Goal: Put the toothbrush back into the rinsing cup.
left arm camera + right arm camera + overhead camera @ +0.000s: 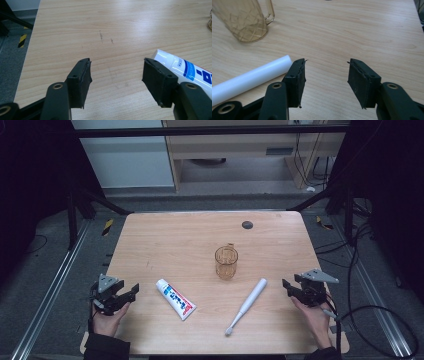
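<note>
A clear amber cup (226,262) with a handle stands upright near the middle of the wooden table (165,235). A white toothpaste tube (175,299) with blue and red print lies left of it, and a white toothbrush (246,306) lies slanted to its right. My left gripper (131,291) rests at the table's left edge, open and empty, with the tube (185,71) just past its right jaw. At the right edge my right gripper (286,287) is open and empty. The toothbrush handle (249,78) lies left of its jaws, the cup (244,18) farther off.
A small dark round disc (247,225) sits near the table's far edge. Black frame struts (100,200) and cables (360,270) flank the table, with pale cabinets (240,150) behind it. Bare wood lies between the objects and both grippers.
</note>
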`<state>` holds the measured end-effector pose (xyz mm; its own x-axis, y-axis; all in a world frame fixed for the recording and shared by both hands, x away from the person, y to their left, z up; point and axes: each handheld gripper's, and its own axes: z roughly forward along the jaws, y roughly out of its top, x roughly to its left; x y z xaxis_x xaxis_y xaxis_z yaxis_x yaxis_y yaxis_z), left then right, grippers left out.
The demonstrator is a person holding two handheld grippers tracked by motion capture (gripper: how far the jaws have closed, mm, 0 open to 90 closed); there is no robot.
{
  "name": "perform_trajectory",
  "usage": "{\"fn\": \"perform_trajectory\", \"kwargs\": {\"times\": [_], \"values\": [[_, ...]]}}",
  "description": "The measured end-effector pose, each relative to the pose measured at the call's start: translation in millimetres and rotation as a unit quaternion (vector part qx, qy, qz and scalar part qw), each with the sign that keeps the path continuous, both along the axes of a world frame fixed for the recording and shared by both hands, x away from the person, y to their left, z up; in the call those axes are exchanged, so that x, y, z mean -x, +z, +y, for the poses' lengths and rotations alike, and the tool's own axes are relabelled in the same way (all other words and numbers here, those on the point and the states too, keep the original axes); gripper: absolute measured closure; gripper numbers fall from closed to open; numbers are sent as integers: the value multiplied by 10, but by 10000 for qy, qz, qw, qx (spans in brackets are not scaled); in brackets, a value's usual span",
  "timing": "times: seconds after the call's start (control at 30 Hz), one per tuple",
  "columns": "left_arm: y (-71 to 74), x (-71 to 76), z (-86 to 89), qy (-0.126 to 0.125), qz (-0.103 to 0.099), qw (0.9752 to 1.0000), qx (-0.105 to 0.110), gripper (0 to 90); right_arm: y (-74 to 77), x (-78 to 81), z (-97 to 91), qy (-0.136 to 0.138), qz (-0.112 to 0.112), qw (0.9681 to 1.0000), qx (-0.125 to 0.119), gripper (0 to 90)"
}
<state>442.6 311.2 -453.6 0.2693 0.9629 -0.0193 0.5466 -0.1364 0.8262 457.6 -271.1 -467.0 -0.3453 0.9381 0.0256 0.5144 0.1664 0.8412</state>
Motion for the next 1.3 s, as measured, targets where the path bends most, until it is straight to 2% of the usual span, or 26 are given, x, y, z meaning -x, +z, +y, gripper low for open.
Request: {"fn": "perform_trajectory", "kwargs": {"times": [0.1, 0.13, 0.27, 0.33, 0.53, 0.63, 0.87, 0.93, 1.0, 1.13, 1.3], "values": [[-11, 11, -6, -10, 20, 10000, -8, 396, 13, 38, 45, 133, 24, 9999, 47, 498], [-16, 17, -8, -21, 23, 10000, -32, 396, 13, 38, 45, 133, 24, 9999, 47, 498], [-49, 34, -34, -137, 34, 9998, -153, 413, 59, 79, 180, 412, 29, 9991, 66, 544], [-58, 33, -49, -113, 56, 9997, -225, 422, 77, 69, 239, 505, 11, 9987, 113, 565], [-61, 40, -81, -124, 7, 9997, -210, 466, 136, 38, 387, 666, -37, 9978, 53, 631], [-71, 33, -93, -104, 12, 9996, -262, 429, 147, 19, 438, 721, -64, 9974, 63, 664], [-86, 21, -123, -164, 89, 9995, -251, 426, 91, -114, 650, 902, 164, 9956, 179, 793], [-87, 16, -130, -192, 113, 9995, -236, 419, 83, -150, 689, 931, 162, 9953, 221, 820], [-91, 8, -133, -240, 124, 9994, -215, 406, 78, -190, 722, 922, 142, 9954, 207, 832], [-100, 5, -137, -183, 157, 9993, -283, 359, 50, -282, 774, 914, 219, 9954, 182, 847], [-91, 1, -111, -139, 146, 9997, -151, 344, 6, -336, 820, 966, 294, 9945, 278, 852]]}}
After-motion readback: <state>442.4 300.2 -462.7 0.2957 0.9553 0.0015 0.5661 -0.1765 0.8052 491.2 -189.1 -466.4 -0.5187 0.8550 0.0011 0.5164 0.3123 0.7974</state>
